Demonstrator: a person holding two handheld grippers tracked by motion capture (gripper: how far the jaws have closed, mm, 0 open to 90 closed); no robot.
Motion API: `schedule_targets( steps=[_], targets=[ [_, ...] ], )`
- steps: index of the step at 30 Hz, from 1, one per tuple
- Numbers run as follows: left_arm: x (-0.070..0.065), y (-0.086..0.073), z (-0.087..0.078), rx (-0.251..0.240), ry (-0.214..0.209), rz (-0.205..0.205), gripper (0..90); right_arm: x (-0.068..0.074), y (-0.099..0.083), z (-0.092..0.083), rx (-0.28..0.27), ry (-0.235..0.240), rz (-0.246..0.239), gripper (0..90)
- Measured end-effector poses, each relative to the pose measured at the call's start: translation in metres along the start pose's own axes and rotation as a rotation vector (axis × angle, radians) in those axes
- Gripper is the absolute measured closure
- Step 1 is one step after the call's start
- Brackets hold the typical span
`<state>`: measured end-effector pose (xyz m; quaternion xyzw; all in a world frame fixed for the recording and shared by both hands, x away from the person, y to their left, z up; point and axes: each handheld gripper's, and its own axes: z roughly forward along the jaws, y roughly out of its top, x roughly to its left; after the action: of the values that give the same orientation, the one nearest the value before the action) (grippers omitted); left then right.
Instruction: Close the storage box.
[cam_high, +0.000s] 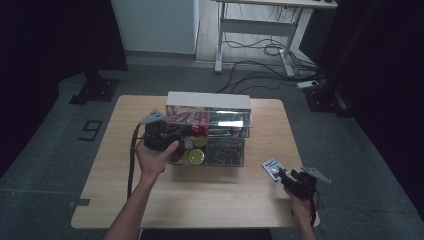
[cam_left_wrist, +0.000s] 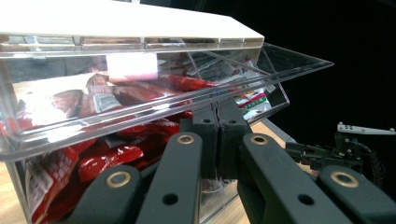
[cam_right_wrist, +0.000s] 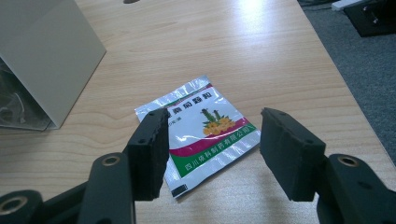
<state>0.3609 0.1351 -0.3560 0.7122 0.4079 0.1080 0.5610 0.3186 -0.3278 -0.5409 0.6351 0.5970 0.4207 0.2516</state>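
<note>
A clear plastic organiser box (cam_high: 235, 131) with a white top (cam_high: 207, 99) stands at the middle of the wooden table (cam_high: 210, 195). Red packets (cam_left_wrist: 107, 154) fill its upper bin behind a tilted clear flap (cam_left_wrist: 196, 100). My left gripper (cam_high: 184, 131) is at the box's left front, jaws shut together (cam_left_wrist: 219, 135) with their tips up against the flap's lower edge; whether they pinch it I cannot tell. A silver sachet (cam_right_wrist: 201, 135) with green and magenta print lies flat near the table's right edge (cam_high: 273, 168). My right gripper (cam_right_wrist: 212, 149) hovers open just over it, a jaw on either side (cam_high: 285, 176).
The box's lower bins hold yellow-lidded round items (cam_high: 196, 156) and dark small parts (cam_high: 225, 151). The table's right edge (cam_right_wrist: 341, 93) drops to grey carpet. A white desk frame (cam_high: 255, 30) and cables (cam_high: 270, 50) stand on the floor beyond the table.
</note>
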Motion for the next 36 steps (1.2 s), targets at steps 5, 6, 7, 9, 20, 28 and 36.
schedule_targets(
  steps=[5,6,7,9,20,28,36],
  targets=[
    [0.001,-0.004,-0.003,0.001,-0.004,-0.007,88.5,0.0,-0.001,0.0,-0.002,0.0,0.0,42.3],
    [0.001,-0.005,-0.003,0.004,-0.007,-0.011,88.5,0.0,-0.001,0.0,0.002,0.0,-0.001,42.4],
    [0.001,-0.006,-0.003,0.004,-0.008,-0.012,88.6,0.0,-0.001,0.001,-0.006,0.0,0.001,42.4],
    [0.002,-0.008,-0.004,0.009,-0.008,-0.012,88.7,0.0,-0.001,0.001,-0.004,0.0,0.001,42.4],
    [0.003,-0.013,-0.002,0.016,-0.012,-0.018,88.5,-0.001,-0.002,0.001,0.0,0.0,0.003,42.5],
    [0.004,-0.017,-0.005,0.001,-0.032,-0.018,80.6,-0.002,-0.003,0.001,0.0,0.001,0.001,42.5],
    [0.001,-0.024,-0.01,0.006,-0.013,0.021,61.6,-0.001,-0.004,0.001,0.001,0.0,-0.001,42.5]
  ],
)
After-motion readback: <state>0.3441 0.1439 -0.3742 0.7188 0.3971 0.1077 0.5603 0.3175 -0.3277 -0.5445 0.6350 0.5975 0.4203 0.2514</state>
